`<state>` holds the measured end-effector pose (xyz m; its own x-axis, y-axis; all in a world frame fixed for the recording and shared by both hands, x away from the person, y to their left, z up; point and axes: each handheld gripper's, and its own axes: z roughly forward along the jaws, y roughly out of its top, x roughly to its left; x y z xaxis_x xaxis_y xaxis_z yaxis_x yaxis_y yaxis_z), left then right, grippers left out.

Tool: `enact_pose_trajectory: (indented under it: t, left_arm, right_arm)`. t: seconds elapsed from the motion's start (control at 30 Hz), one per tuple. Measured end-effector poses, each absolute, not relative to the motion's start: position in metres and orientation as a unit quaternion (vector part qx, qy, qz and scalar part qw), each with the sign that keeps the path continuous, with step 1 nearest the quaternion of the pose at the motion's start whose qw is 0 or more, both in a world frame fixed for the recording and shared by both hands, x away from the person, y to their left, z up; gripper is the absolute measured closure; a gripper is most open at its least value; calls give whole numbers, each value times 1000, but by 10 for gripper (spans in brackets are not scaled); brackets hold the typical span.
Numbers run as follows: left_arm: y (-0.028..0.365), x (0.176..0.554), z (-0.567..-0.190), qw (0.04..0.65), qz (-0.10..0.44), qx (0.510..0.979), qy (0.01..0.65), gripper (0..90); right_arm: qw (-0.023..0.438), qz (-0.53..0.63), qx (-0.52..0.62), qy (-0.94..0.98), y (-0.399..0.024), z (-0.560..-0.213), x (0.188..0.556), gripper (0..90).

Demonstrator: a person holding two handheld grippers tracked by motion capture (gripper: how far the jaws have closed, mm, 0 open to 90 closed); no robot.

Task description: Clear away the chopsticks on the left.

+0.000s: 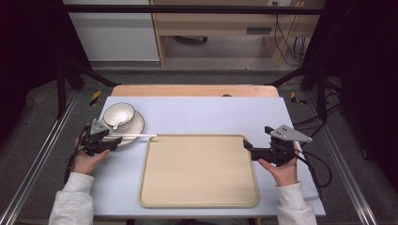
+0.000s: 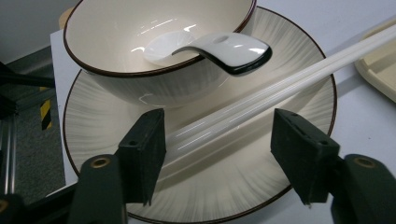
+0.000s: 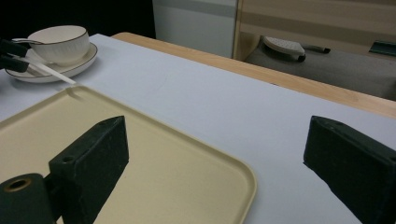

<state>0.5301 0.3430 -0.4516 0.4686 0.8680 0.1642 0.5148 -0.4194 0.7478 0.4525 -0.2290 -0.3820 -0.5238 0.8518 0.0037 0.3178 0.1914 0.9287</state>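
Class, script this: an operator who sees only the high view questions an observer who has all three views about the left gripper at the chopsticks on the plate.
Operator: Are the chopsticks inside the left gripper?
Observer: Yes. They lie on the plate between its open jaws, and one jaw stands clear of them.
Operator: What is in the bowl?
Observer: A white ceramic spoon, with its handle hanging over the rim.

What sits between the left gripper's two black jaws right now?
In the left gripper view, the pair of white chopsticks runs between the open jaws of the left gripper, lying on the ribbed cream plate; the pads don't touch them yet.
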Motion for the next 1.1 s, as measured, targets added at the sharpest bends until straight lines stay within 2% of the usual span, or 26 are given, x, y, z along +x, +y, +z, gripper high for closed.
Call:
enact_pose_trajectory:
  t: [0.23, 0.97, 1.1]
  left_arm:
    - [341, 530, -454, 307, 273, 800, 436, 423]
    - [329, 528, -454, 296, 242, 827, 413, 747]
    - [328, 528, -454, 297, 241, 826, 414, 764]
  right_arm:
    - [271, 491, 406, 722, -228, -383, 453, 70]
    - [273, 491, 406, 721, -229, -382, 452, 72]
    - [273, 491, 405, 722, -230, -382, 452, 72]
